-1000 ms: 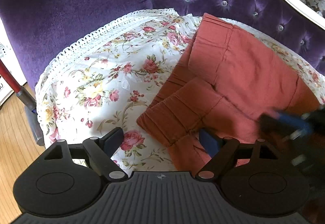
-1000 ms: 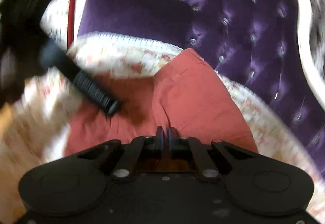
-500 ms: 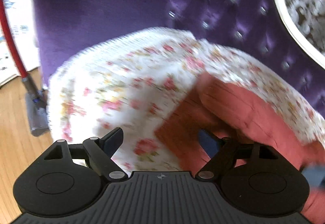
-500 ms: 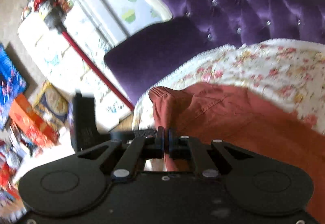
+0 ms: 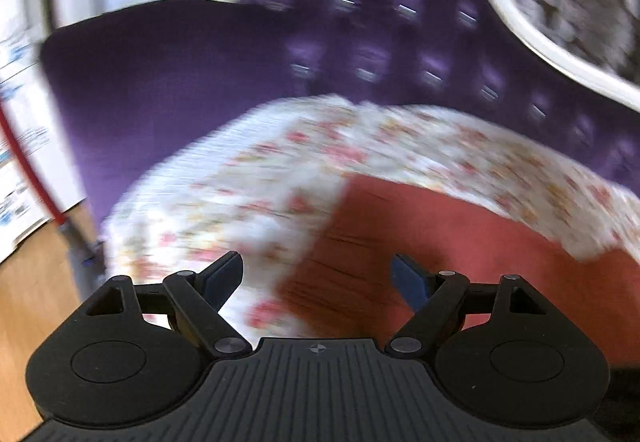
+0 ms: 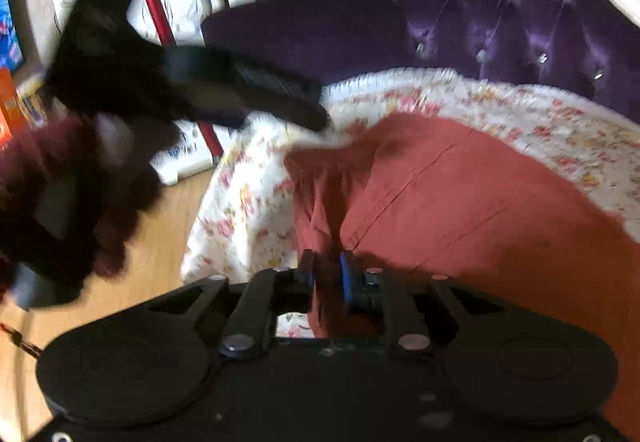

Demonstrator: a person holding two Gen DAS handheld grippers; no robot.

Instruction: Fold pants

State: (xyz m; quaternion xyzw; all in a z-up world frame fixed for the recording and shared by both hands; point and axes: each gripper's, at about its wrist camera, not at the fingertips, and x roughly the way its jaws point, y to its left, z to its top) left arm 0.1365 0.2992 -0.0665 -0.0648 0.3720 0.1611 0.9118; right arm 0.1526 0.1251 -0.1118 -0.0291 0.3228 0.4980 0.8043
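- Pants (image 6: 460, 209) of a rust-red cloth are seen lying on a flowered cover (image 6: 560, 129) with a lacy edge, which is spread over the seat of a purple tufted sofa (image 6: 500, 13).
- In the right wrist view the pants are spread across the right and middle of the cover, with a stitched seam running slantwise over the top layer and a bunched, wrinkled edge at the left side.
- Right gripper (image 6: 328, 278) — its jaws have just been opening and are now parted by a narrow gap; a fold of the pants' bunched edge is seen between the blue pads, though whether the pads still press on it cannot be told.
- Left gripper (image 5: 318, 276) is held with its jaws wide apart and nothing between them; below it lie the left edge of the pants (image 5: 420, 242) and the flowered cover (image 5: 240, 201), one finger over each.
- In the right wrist view the left gripper (image 6: 256, 93) is seen blurred at the upper left, above the cover's corner, carried by a hand in a dark red fuzzy sleeve (image 6: 60, 201).
- Wooden floor (image 6: 140, 282) is seen beside the sofa — a red pole (image 6: 160, 17) stands behind it against white boxes.
- Left wrist view is heavily blurred, so finer detail of the cloth is not made out.
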